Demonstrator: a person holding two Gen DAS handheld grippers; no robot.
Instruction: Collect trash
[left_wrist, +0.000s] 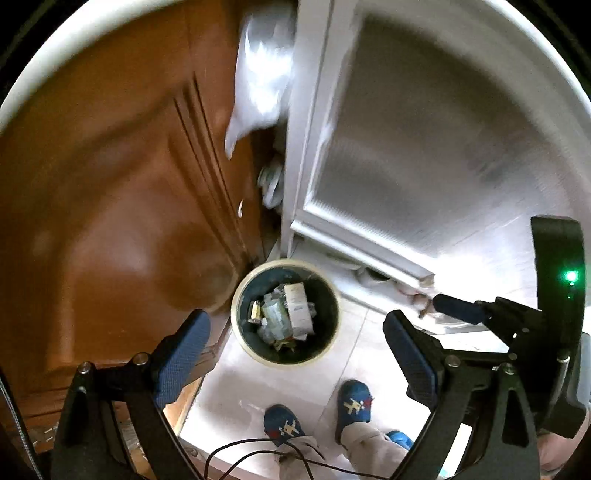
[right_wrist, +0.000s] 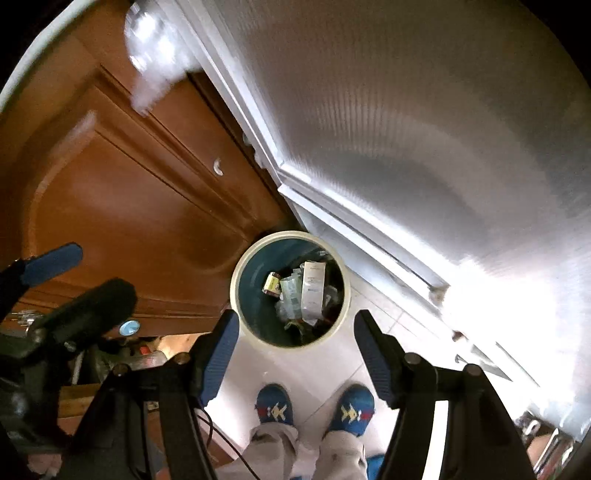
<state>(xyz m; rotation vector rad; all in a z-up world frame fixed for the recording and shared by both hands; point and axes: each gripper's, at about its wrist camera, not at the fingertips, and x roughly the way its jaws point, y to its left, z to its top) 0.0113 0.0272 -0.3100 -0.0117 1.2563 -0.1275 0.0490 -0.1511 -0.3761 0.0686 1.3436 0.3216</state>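
While both grippers hang over the floor, the round trash bin (left_wrist: 285, 312) stands below them in the corner between the brown wooden cabinet (left_wrist: 110, 206) and the white door (left_wrist: 399, 155). Inside the bin lie a white carton (right_wrist: 313, 286), a small can (right_wrist: 271, 283) and crumpled wrappers, so I judge that a good part of the collecting is already done. The left gripper (left_wrist: 295, 354) has its fingers wide apart and holds nothing; the right gripper (right_wrist: 291, 354) is also spread and empty. The person's blue slippers (right_wrist: 314, 408) stand on the pale floor tiles (left_wrist: 258, 384) just before the bin. No loose trash shows on the floor here, so what is left I cannot tell.
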